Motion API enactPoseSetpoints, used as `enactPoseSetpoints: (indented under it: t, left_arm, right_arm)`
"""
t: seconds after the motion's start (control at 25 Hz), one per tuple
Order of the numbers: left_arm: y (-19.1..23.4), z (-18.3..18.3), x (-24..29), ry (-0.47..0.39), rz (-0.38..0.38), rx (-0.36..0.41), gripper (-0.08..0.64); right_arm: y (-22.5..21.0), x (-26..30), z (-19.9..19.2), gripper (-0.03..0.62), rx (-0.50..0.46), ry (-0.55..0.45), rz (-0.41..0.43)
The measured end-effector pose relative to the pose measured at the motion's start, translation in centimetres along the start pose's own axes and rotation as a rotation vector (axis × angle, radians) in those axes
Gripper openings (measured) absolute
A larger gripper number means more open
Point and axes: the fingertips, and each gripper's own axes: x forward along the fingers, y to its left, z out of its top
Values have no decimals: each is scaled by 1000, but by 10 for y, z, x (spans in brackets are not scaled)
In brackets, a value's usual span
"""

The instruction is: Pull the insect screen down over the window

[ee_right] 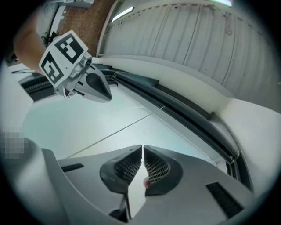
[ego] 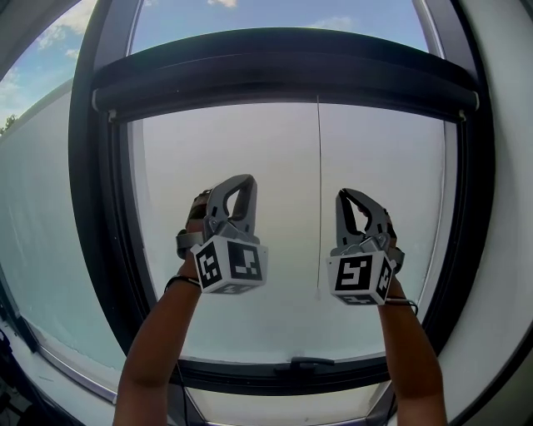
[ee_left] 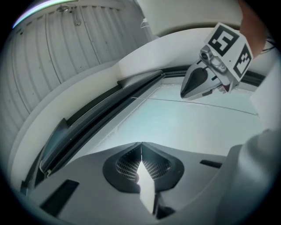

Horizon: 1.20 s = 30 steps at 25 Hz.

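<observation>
Blue sky with white clouds (ego: 275, 18), long pale grey wall outside (ego: 42, 216), white ribbed ceiling panels (ee_left: 66, 48), brown speckled wall patch (ee_right: 90, 22)

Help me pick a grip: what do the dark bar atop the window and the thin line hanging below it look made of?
Dark bar: likely painted metal or plastic, smooth, satin; a sheen runs along it. Thin line: a fine cord or wire, hanging straight; too thin to tell which.
</observation>
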Motion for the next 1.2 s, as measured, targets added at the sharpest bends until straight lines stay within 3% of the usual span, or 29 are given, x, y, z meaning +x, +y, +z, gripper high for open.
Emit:
enactPoseSetpoints:
  t: [0.2,0.36,0.52,0.72,0.96,1.08,1.2]
  left_arm:
    - [6,-2,4,42,-45,72,4]
    - [9,-6,12,79,-101,123,143]
    - [16,-7,19,122,-88,226,237]
    - [28,-9,30,188,-72,354,332]
    - [48,5,43,220,-29,450,363]
    - [61,14,54,215,3,471,366]
    - [69,4,62,278,6,499,367]
  right_arm:
    - [-15,6,3,16,-99,2,-15]
    - [-21,12,12,80,-240,-15,-24]
    - [-24,18,25,121,-378,-50,-36]
    - [-33,28,41,197,-479,-47,-12]
    - [-47,48,41,299,-571,30,18]
    - [-59,58,39,302,-609,57,12]
    - [-75,68,38,302,-640,81,1]
